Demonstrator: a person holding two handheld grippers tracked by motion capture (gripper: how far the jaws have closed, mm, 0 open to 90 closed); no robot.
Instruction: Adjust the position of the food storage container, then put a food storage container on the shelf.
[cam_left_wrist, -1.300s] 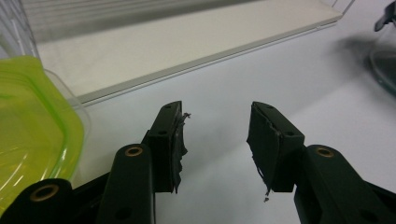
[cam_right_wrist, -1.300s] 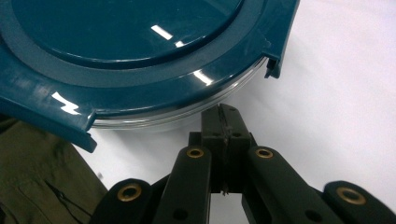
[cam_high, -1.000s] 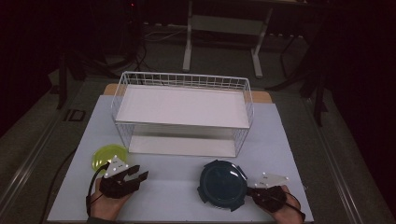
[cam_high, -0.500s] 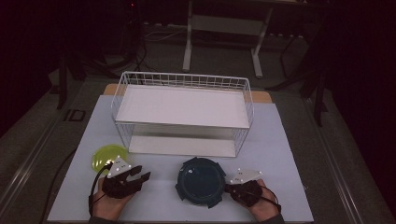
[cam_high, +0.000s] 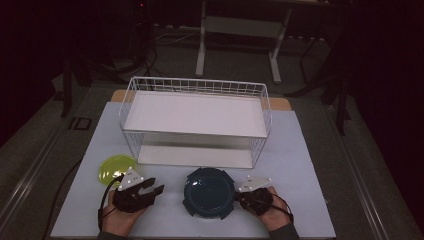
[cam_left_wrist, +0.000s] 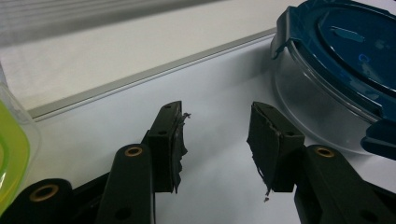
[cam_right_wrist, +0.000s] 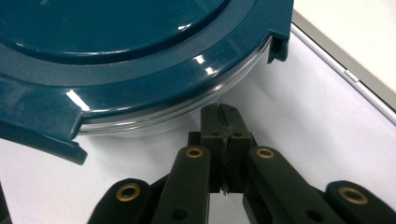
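Pushed leftward by the closed right tool (cam_right_wrist: 224, 122), the blue-lidded container (cam_high: 208, 192) now sits mid-bench before the wire rack (cam_high: 195, 120), unshelved, while the left tool (cam_left_wrist: 217, 140) waits open, empty.

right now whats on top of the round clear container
A dark blue lid with side clips sits on the round clear container and covers its whole mouth. Through the clear wall no contents show from the left gripper view, but most of the inside is hidden under the lid.

"ID" marking (cam_high: 80, 123) legible on floor, left of table (cam_high: 310, 165).
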